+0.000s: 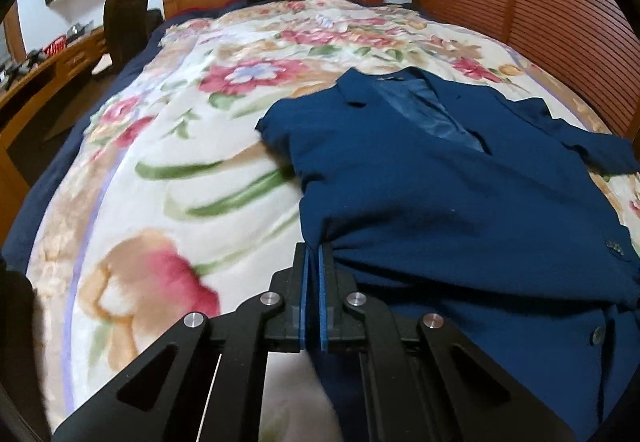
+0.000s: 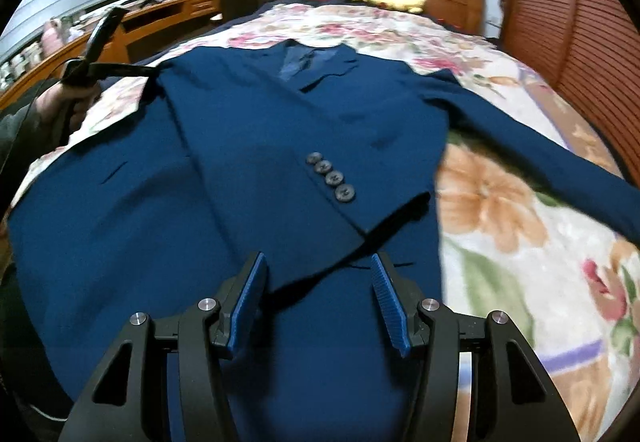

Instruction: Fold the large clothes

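We read no writing. Our left gripper (image 1: 313,258) clenched the navy woven jacket's (image 1: 440,181) edge at lower centre; our right gripper (image 2: 318,270) hung released over its four-buttoned cuff (image 2: 360,201) on the fleecy floral blanket (image 1: 168,145).

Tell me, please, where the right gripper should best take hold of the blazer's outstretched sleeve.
Probably its near edge, towards the cuff, with open jaws coming from the near side: the sleeve lies flat on the floral blanket, so only that free edge offers a pinch.
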A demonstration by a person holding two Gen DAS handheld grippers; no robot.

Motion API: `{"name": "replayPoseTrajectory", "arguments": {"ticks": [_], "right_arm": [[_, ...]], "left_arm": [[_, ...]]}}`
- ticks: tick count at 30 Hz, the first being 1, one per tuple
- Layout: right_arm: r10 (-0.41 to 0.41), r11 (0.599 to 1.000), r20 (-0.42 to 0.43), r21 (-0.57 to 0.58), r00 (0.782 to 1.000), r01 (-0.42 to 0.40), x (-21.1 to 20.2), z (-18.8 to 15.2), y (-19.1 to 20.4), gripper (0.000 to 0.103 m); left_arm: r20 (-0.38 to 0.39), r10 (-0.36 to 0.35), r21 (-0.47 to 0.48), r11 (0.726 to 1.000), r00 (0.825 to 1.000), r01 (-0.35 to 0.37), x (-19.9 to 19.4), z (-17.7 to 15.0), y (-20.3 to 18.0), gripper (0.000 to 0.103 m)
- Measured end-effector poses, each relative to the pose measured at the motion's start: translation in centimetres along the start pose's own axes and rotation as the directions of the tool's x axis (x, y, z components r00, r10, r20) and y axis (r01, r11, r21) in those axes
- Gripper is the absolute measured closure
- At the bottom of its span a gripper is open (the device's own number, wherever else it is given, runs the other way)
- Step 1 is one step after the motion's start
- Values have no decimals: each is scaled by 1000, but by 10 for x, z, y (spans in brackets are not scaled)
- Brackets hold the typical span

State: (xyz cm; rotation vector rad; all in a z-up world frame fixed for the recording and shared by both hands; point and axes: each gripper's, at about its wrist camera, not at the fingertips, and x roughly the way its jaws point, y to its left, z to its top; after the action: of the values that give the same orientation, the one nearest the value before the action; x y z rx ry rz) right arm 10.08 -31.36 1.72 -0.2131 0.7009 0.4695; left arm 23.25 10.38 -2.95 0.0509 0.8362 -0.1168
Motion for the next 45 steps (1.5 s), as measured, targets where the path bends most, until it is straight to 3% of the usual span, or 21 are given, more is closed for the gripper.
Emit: {"name": "replayPoseTrajectory", "arguments": {"ticks": [5,6,7,8,10,12,16,25,34,45], "right_arm": [[20,999,18,-33,1000,-20,-2,2,5,47],[23,999,30,-35,999,-21,-2,3,4,47],[23,999,43,-37,999,-21,-3,4,4,47],[20,999,56,-38,998,-18,-3,4,5,47],[14,999,91,-41,996,-10,-4,5,7,48],[12,999,115,-33,993,-9,-1,6,6,53],[9,1000,126,-28,992,-6,10,8,7,63],[0,1000,27,-11,1000,0,48,-1,11,64],[7,1000,23,14,1000,-7,56,-1,13,64],[10,1000,47,28,999,-12,52,-9,11,64]], "left_arm": [[28,31,16,999,999,-32,-12,-6,-8,96],[42,31,14,999,999,-32,-17,-7,-8,87],[62,22,18,1000,998,-23,-24,-9,-9,70],[83,14,20,1000,996,-16,-31,-11,-11,61],[128,-2,27,1000,992,-2,-48,-17,-16,32],[159,-24,27,999,987,20,-62,-22,-21,18],[219,-32,23,999,975,28,-93,-35,-35,18],[262,-68,31,998,963,62,-129,-65,-66,18],[266,-85,49,996,960,75,-148,-91,-96,18],[269,-139,81,989,953,121,-147,-98,-143,18]]}}
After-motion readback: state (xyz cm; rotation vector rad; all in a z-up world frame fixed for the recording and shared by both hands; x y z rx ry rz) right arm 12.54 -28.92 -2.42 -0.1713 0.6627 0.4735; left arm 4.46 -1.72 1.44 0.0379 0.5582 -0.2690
